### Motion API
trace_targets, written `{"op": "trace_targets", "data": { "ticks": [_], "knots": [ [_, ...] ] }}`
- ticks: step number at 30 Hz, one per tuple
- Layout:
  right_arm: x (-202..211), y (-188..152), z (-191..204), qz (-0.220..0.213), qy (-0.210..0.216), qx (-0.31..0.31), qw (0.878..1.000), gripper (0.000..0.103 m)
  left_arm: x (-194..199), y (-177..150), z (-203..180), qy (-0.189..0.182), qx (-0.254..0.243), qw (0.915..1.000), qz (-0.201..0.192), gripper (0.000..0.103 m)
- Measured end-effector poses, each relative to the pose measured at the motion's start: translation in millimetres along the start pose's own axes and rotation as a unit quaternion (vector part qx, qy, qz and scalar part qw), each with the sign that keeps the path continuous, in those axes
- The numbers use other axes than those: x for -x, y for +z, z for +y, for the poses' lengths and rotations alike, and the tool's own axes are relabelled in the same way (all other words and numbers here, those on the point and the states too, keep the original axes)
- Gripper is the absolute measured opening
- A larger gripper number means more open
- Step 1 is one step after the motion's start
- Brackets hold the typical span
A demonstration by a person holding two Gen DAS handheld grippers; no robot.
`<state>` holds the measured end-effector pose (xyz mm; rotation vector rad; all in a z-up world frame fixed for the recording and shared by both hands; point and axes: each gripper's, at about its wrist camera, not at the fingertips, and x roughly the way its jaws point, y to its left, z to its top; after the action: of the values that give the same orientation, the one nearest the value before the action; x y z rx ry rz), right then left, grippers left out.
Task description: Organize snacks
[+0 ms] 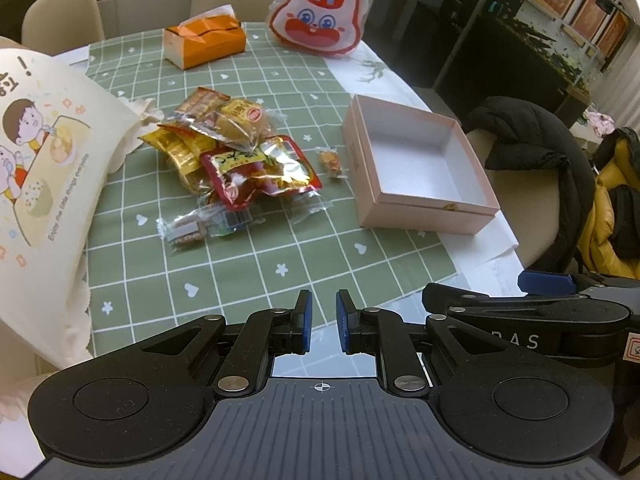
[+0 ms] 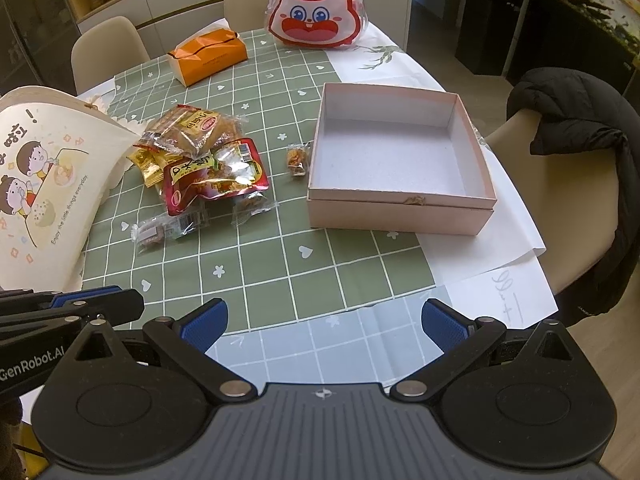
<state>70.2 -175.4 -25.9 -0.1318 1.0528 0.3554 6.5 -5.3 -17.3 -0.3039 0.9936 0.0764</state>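
A pile of wrapped snacks (image 1: 244, 164) lies on the green checked tablecloth (image 1: 256, 264); it also shows in the right wrist view (image 2: 204, 168). One small wrapped snack (image 1: 332, 162) lies apart, next to an open pink box (image 1: 416, 168) that holds nothing. The small snack (image 2: 298, 159) and the box (image 2: 400, 160) also show in the right wrist view. My left gripper (image 1: 323, 320) hovers near the table's front edge, jaws nearly closed with a small gap, holding nothing. My right gripper (image 2: 324, 324) is wide open and holds nothing, near the front edge too.
A cream cartoon bag (image 1: 40, 168) lies at the left. An orange tissue box (image 1: 204, 40) and a rabbit-face bag (image 1: 316, 12) stand at the back. Chairs surround the table; a black jacket (image 2: 580, 120) hangs on the right chair.
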Motion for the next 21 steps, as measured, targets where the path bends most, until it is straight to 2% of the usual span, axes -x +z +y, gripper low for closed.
{"op": "trace_targets", "data": {
  "ticks": [21],
  "knots": [
    [-1.4,3.3,4.0,0.001,-0.003,0.0,1.0,0.103,-2.1,1.9,6.0,-0.001,0.005,1.0,0.008,0.017]
  ]
}}
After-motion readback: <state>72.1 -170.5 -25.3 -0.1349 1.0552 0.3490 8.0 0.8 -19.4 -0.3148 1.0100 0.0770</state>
